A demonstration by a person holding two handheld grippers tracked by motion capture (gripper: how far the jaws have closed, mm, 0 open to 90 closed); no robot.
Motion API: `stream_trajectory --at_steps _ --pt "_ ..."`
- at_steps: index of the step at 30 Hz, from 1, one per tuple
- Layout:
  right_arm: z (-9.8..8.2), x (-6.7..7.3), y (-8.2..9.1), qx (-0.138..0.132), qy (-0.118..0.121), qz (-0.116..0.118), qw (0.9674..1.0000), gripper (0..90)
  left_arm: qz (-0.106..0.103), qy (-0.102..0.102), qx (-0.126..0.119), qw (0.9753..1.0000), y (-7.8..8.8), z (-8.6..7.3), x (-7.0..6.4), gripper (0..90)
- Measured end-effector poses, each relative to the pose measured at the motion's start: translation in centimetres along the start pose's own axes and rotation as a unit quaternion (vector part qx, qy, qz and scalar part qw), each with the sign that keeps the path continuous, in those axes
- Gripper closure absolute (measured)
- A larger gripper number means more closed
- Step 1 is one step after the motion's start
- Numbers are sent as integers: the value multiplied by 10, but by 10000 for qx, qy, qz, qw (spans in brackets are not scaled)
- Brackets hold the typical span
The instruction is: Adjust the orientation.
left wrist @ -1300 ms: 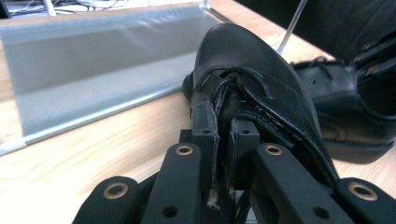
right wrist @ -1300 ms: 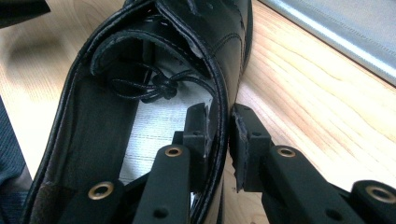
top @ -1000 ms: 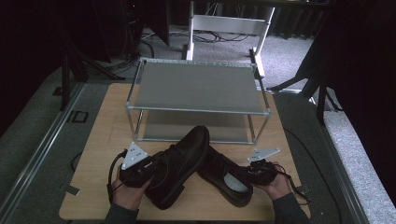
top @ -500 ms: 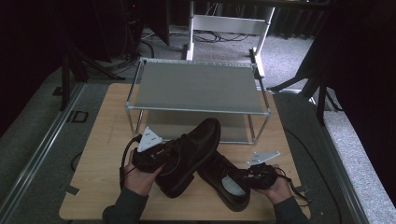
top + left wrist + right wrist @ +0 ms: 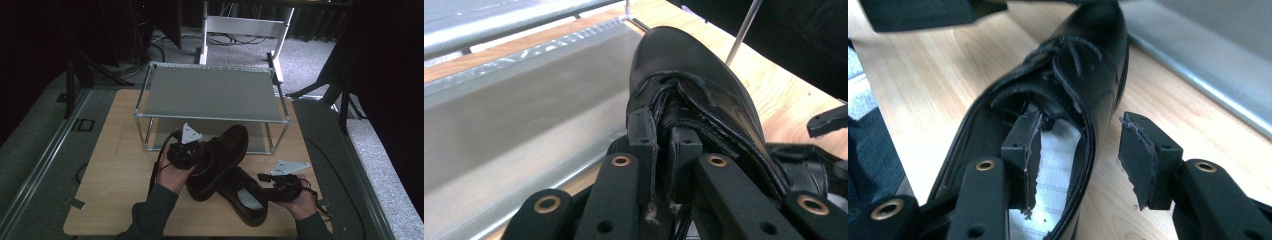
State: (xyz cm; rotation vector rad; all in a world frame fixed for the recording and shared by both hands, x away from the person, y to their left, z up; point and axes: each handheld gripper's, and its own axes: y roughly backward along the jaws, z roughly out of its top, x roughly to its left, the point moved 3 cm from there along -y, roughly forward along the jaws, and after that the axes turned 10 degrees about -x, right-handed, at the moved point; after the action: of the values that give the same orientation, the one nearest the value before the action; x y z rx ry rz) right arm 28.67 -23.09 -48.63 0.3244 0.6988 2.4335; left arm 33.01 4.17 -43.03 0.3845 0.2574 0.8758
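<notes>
Centre frame, the left gripper (image 5: 187, 152) clamps the stiff, smooth black leather dress shoe (image 5: 220, 160) by its collar edge; lower right, the right gripper (image 5: 280, 190), jaws just spreading, straddles the second shoe's (image 5: 245, 200) wall without pressing.

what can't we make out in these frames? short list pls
- Sole of the lifted shoe: faces away in the high view, below frame in the left gripper view.
- What the left tool pinches: its pads cover the spot; shoe collar, likely.
- Heel of the shoe on the table: cut off by the bottom edge in the right gripper view.
- Lower shelf of the rack: mostly hidden under the top shelf, high view.
</notes>
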Motion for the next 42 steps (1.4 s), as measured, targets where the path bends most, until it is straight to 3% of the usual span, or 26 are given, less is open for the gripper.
stream_trajectory --at_steps 4,11,15,21,24,30,35,42 --pt "4 1 3 -123 56 -37 9999 506 -81 -54 82 9999 -11 8 -5 842" --pt "9 1 12 -322 65 -118 9994 506 -207 -230 58 9995 -11 29 -21 842" --pt "14 2 17 -484 74 -167 9987 506 -230 -326 243 9989 -21 35 -29 840" --pt "18 -1 16 -606 21 -328 9976 515 -237 -368 609 9972 -45 28 -34 837" --pt "21 -2 15 -548 106 -602 9966 522 -288 -238 641 9972 -50 27 -31 836" --pt "38 6 5 -626 249 -538 9963 500 -356 -217 786 9960 -59 27 -25 790" --pt "44 9 -4 -615 276 -485 9965 493 -558 -33 737 9957 -59 25 -18 703" --pt "49 11 -5 -683 269 -442 9963 480 -584 202 570 9965 -51 20 -13 613"
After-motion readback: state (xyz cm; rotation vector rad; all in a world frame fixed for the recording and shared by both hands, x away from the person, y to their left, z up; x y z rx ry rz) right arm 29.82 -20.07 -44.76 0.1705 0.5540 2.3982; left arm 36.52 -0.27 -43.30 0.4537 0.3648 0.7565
